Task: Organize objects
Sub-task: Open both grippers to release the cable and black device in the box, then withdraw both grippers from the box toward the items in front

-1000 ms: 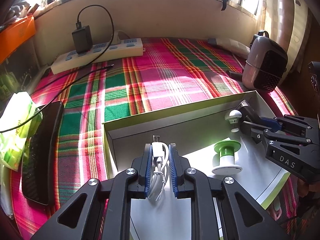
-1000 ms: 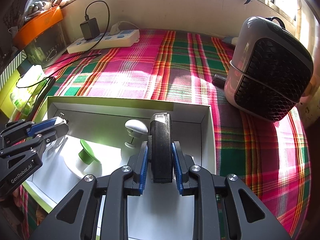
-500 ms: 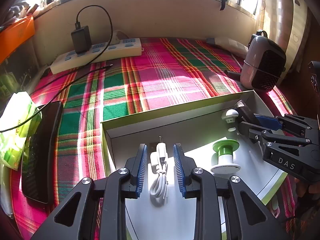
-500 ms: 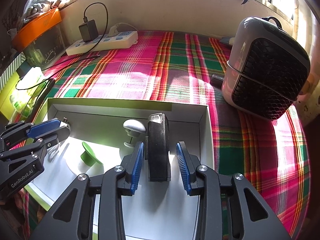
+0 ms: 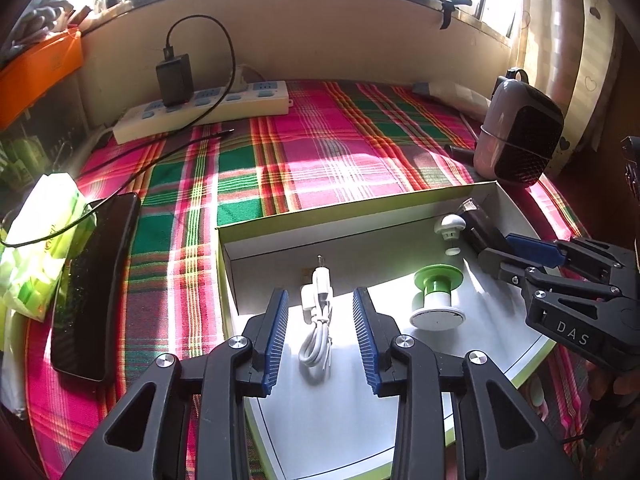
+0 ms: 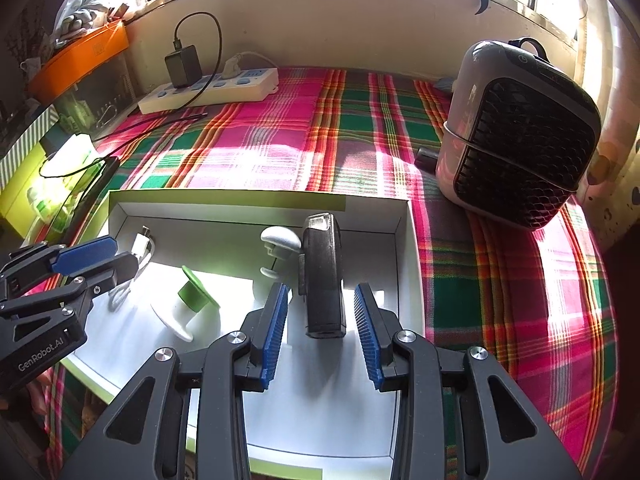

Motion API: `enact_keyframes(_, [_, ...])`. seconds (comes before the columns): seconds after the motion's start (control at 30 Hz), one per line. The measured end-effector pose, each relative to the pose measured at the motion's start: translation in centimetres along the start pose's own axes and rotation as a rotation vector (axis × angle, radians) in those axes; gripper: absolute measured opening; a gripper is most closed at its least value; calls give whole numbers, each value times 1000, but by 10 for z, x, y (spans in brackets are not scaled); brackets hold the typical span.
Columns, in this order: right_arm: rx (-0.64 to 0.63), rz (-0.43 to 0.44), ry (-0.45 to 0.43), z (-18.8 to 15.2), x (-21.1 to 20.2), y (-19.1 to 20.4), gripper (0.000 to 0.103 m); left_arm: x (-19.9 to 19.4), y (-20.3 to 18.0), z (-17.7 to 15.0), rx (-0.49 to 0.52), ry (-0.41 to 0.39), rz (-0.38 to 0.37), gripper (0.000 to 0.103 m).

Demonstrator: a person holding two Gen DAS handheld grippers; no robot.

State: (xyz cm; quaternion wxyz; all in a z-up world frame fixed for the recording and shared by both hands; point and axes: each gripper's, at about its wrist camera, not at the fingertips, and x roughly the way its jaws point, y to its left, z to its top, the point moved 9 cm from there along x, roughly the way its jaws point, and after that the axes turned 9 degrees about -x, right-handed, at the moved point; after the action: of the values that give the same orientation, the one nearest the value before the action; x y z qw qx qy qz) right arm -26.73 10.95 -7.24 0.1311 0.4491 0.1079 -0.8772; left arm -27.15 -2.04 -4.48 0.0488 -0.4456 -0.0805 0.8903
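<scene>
A white box with a green rim (image 5: 352, 216) (image 6: 224, 199) sits on the plaid cloth. My left gripper (image 5: 320, 316) is open, its jaws either side of a coiled white cable (image 5: 318, 320) lying in the box. My right gripper (image 6: 320, 312) is open around a black clip-like device (image 6: 323, 276) lying in the box. A green-and-white spool (image 5: 437, 298) (image 6: 188, 300) and a small white knob (image 5: 450, 226) (image 6: 280, 242) also lie inside. Each gripper shows in the other's view, the right one (image 5: 516, 256) and the left one (image 6: 100, 258).
A grey-and-black fan heater (image 6: 520, 128) (image 5: 518, 136) stands right of the box. A white power strip with a black charger (image 5: 200, 108) (image 6: 208, 88) lies by the back wall. A black phone (image 5: 96, 280) and a green tissue pack (image 5: 40, 240) lie left of the box.
Both grippers have opened and let go: the left released the white cable, the right released the black device. Both have drawn back a little from the box.
</scene>
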Motion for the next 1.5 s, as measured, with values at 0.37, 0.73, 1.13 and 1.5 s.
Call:
enact_keyframes(0.37, [28,2,-36,-11,-24,5,36,-28,2,-9,-32,-45,-14,31])
enact_keyframes(0.73, [43,4,-92,-27,-53,12,36,-61,4,-26,-46,-100,-22,31])
enact_keyframes(1.13, [51,4,-155,-49,-82,19,36,-89,6,-59,-79,-140,-30,31])
enact_keyframes(1.5, [47,49,-146,-80,-82,32,45,-84,0,-92,-107,-92,-88,32])
